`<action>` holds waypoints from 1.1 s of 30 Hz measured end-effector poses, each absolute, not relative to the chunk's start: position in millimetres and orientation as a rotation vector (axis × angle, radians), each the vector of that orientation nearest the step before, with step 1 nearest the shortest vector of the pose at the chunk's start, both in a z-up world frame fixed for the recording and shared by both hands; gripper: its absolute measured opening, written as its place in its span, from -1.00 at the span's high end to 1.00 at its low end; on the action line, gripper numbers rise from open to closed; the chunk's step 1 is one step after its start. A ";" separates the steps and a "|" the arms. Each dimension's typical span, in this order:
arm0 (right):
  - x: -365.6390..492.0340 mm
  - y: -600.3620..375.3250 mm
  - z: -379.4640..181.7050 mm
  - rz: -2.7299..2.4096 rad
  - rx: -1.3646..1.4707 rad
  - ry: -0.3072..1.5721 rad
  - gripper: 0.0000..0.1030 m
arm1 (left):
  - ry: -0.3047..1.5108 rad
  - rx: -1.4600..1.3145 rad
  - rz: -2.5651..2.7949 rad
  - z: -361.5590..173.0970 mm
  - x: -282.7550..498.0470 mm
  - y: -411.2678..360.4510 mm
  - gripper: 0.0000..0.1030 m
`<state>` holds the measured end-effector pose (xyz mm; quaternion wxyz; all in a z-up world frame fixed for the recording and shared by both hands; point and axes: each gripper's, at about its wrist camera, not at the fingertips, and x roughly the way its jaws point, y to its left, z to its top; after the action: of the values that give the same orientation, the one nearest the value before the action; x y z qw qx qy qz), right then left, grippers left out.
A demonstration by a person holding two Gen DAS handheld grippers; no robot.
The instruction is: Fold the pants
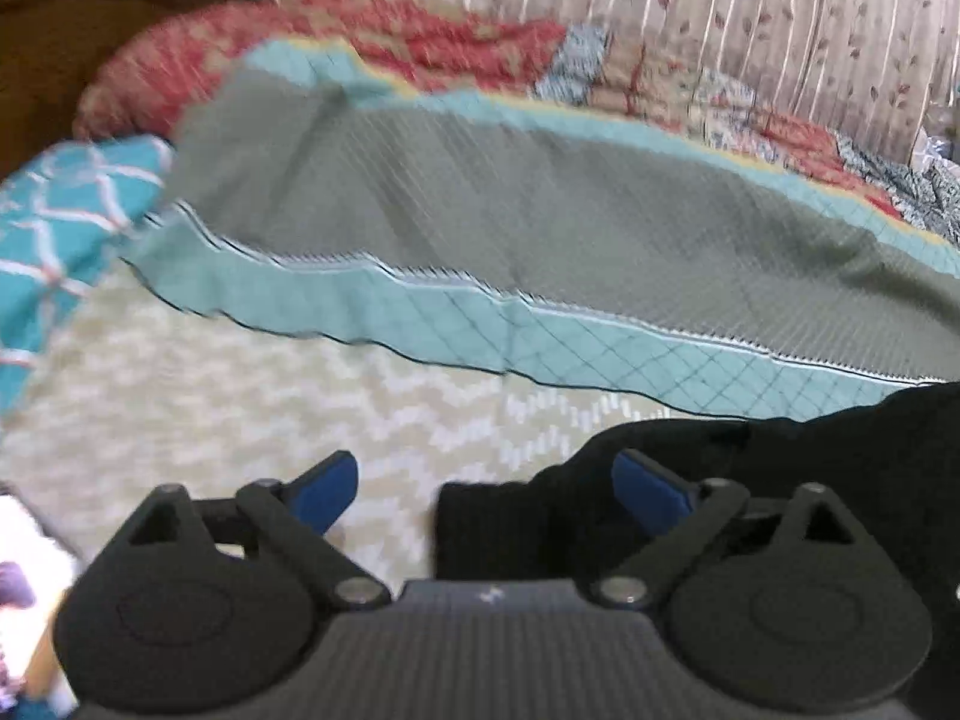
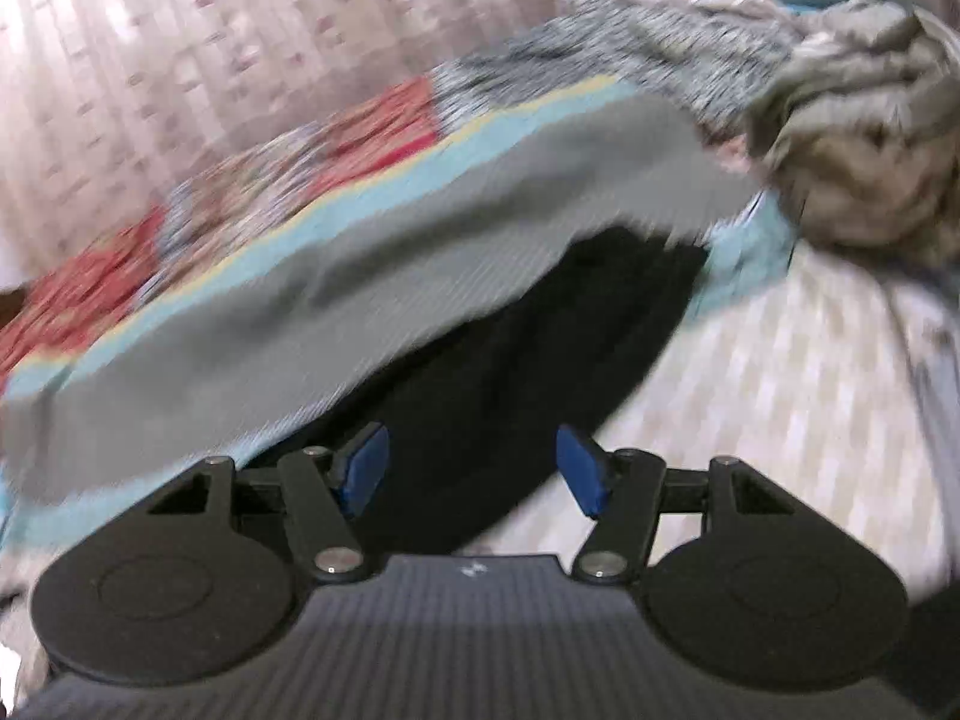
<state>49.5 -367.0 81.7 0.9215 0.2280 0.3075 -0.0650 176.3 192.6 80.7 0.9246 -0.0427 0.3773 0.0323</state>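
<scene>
The black pants (image 1: pixel 780 468) lie on the cream patterned bedsheet (image 1: pixel 240 396), at the lower right of the left wrist view. My left gripper (image 1: pixel 483 489) is open over one end of the pants, its right blue pad (image 1: pixel 651 489) above the black cloth and its left pad over bare sheet. In the right wrist view the black pants (image 2: pixel 528 360) stretch away from my right gripper (image 2: pixel 474 468), which is open with both blue pads over the cloth. Both views are motion-blurred.
A grey and teal quilt (image 1: pixel 480 210) lies across the bed behind the pants and also shows in the right wrist view (image 2: pixel 300 312). A red patterned blanket (image 1: pixel 360 42) and curtains (image 1: pixel 720 6) are beyond. A crumpled grey-beige cloth heap (image 2: pixel 858 138) sits at right.
</scene>
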 end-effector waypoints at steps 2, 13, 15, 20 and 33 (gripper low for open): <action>86.9 -389.2 83.1 -0.181 0.493 0.620 -0.25 | 0.797 -0.093 0.065 64.8 194.7 188.4 -0.86; 268.6 -450.9 22.3 -0.458 0.593 0.811 -0.25 | 0.796 -0.020 0.035 30.0 220.0 159.3 0.79; 283.4 -456.8 6.6 -0.481 0.603 0.843 -0.25 | 0.778 -0.009 0.046 32.9 217.9 156.7 0.84; 297.8 -461.7 -2.9 -0.502 0.484 0.879 0.86 | 0.713 -0.012 0.113 49.9 211.8 158.0 0.87; 79.7 -521.3 113.0 -0.340 0.806 0.487 0.86 | 0.530 -0.085 0.155 133.3 118.8 171.2 0.95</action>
<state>79.7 -521.3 113.0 0.8772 0.3866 0.2334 -0.1628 118.8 171.2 133.3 0.9613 -0.0421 0.2614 0.0767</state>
